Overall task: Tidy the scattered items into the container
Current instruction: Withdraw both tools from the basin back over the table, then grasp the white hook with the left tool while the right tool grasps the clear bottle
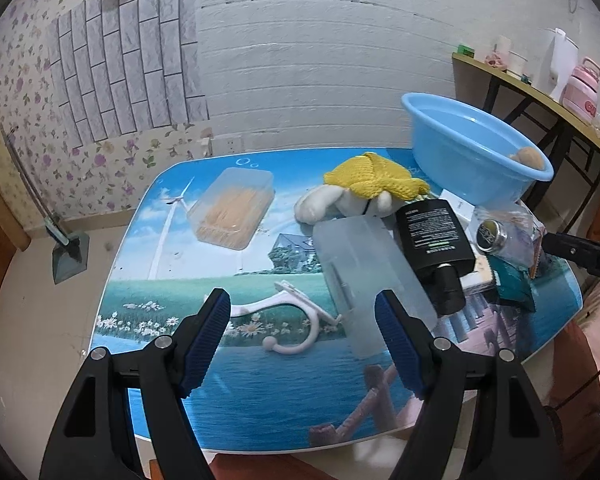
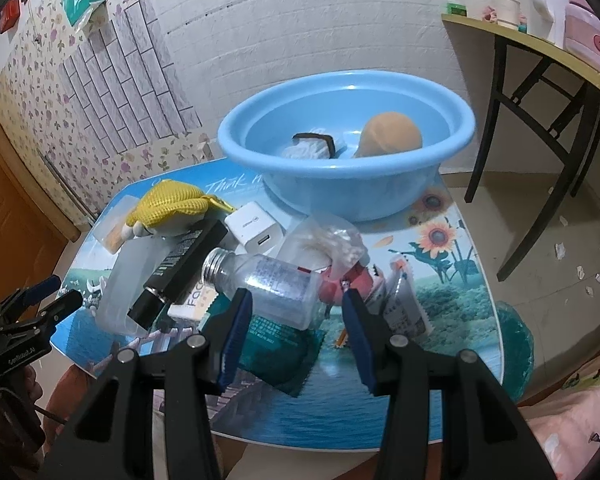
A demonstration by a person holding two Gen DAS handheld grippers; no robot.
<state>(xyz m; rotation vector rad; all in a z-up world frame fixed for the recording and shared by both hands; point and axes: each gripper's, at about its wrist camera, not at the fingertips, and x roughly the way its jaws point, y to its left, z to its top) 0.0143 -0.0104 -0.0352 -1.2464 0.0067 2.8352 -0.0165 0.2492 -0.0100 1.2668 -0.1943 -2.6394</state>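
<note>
A light blue basin (image 2: 340,184) stands at the table's far side and holds a tan round item (image 2: 392,132) and a pale item with a dark band (image 2: 312,146); it also shows in the left wrist view (image 1: 472,152). My right gripper (image 2: 296,316) is open, its jaws either side of a clear bottle (image 2: 268,284) lying on its side. My left gripper (image 1: 304,316) is open and empty above a white hook (image 1: 284,312) and next to a frosted plastic box (image 1: 364,272). A black tube (image 1: 436,240) and a white plush with yellow knit (image 1: 364,188) lie nearby.
A clear box of toothpicks (image 1: 232,208) lies at the table's left. A white charger (image 2: 256,232), a clear bag (image 2: 328,240), a dark green packet (image 2: 276,344) and sachets (image 2: 404,308) crowd the right side. A side table (image 2: 540,52) with jars stands at right.
</note>
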